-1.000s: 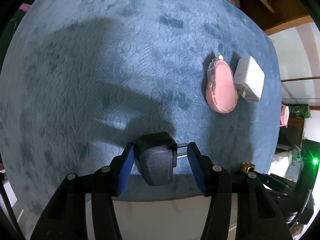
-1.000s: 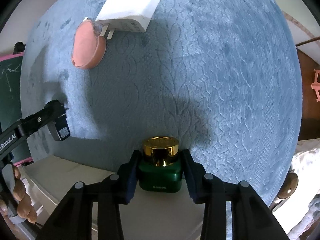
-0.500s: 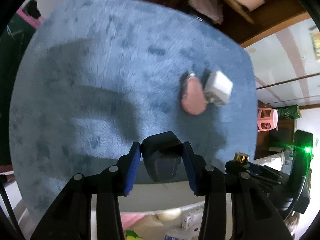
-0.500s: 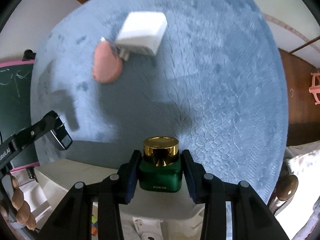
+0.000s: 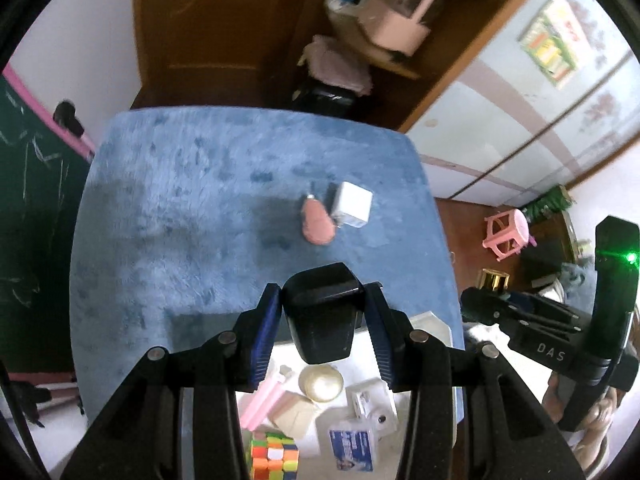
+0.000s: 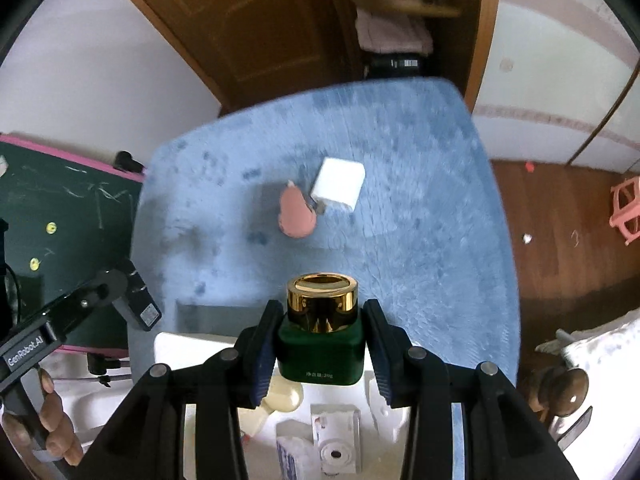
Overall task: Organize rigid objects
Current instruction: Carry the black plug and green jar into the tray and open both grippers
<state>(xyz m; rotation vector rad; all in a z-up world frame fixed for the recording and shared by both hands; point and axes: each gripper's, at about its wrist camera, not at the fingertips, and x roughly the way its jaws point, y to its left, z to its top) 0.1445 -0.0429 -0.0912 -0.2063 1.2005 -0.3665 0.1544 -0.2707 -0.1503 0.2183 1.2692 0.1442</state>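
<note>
My left gripper (image 5: 322, 322) is shut on a black charger plug (image 5: 322, 320) and holds it high above the near edge of the blue rug-covered table (image 5: 180, 220). My right gripper (image 6: 320, 332) is shut on a green jar with a gold lid (image 6: 320, 332), also held high; it shows at the right of the left wrist view (image 5: 494, 280). A pink correction-tape dispenser (image 5: 317, 226) and a white charger (image 5: 352, 204) lie side by side on the rug, also seen in the right wrist view, dispenser (image 6: 296, 216), charger (image 6: 339, 190).
Below both grippers a white tray (image 5: 434, 322) holds a colour cube (image 5: 274, 456), a cream round lid (image 5: 321, 376), pink sticks (image 5: 262, 400) and small white boxes (image 5: 370, 400). A green chalkboard (image 6: 60, 216) stands at left, a pink stool (image 5: 508, 234) at right, a wooden door behind.
Both grippers have risen and pulled back from the rug with their objects. The left gripper closed fully on the black plug. The white tray has come into view below.
</note>
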